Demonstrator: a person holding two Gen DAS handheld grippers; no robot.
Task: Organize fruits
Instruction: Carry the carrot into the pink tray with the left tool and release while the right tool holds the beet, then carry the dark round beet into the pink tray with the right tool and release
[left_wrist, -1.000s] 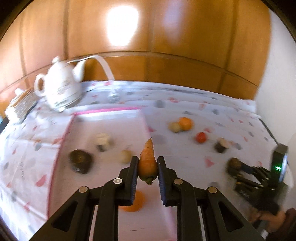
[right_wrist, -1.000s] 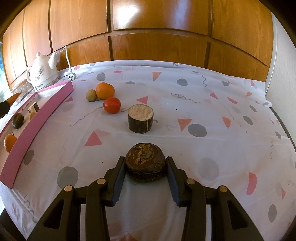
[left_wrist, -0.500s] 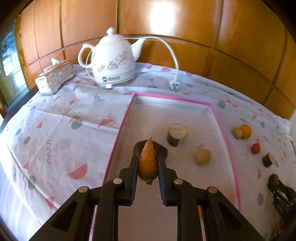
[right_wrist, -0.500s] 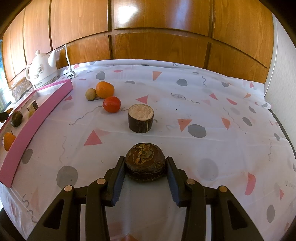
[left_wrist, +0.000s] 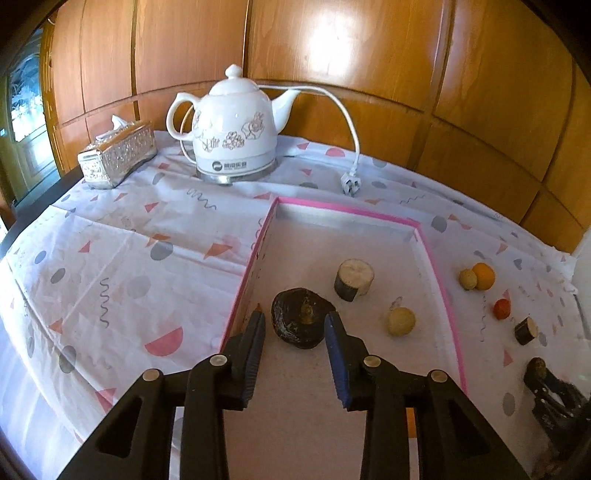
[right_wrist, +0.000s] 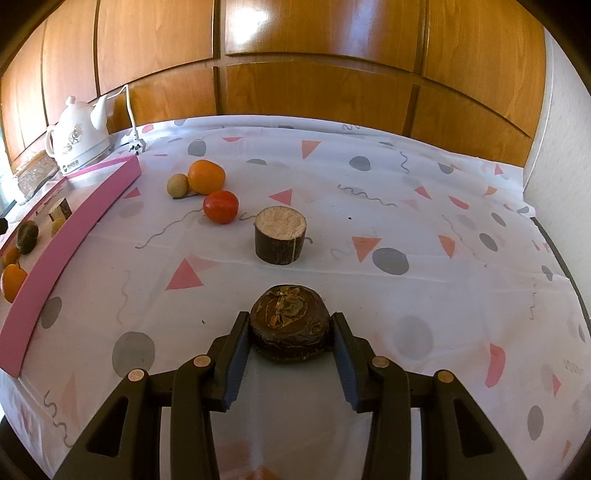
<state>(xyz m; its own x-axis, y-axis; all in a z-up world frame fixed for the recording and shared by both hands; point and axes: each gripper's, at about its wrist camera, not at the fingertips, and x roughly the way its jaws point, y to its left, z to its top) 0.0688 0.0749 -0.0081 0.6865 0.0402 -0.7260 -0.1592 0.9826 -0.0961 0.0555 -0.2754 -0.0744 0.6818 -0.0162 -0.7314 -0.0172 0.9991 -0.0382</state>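
Note:
My left gripper (left_wrist: 295, 325) is open and empty above the pink-rimmed tray (left_wrist: 439, 284). A dark brown fruit (left_wrist: 301, 323) lies in the tray between its fingertips, with a cut brown cylinder (left_wrist: 354, 279) and a small yellow fruit (left_wrist: 400, 322) further in. The tip of the carrot (left_wrist: 258, 306) shows just past the left finger, by the tray's left wall. My right gripper (right_wrist: 291, 330) is shut on a dark round fruit (right_wrist: 290, 321) resting on the tablecloth. An orange (right_wrist: 206, 176), a small tan fruit (right_wrist: 178, 185), a red tomato (right_wrist: 220, 206) and a cut cylinder (right_wrist: 280, 234) lie beyond it.
A white electric kettle (left_wrist: 231, 129) with its cord and plug (left_wrist: 349, 186) stands behind the tray. A silver tissue box (left_wrist: 116, 155) sits at the back left. Wood panelling backs the table. The tray's pink side (right_wrist: 70, 236) lies left of the right gripper.
My left gripper has opened and let go of the carrot, which now lies low by the tray's left wall. The right gripper has stayed still on the dark fruit.

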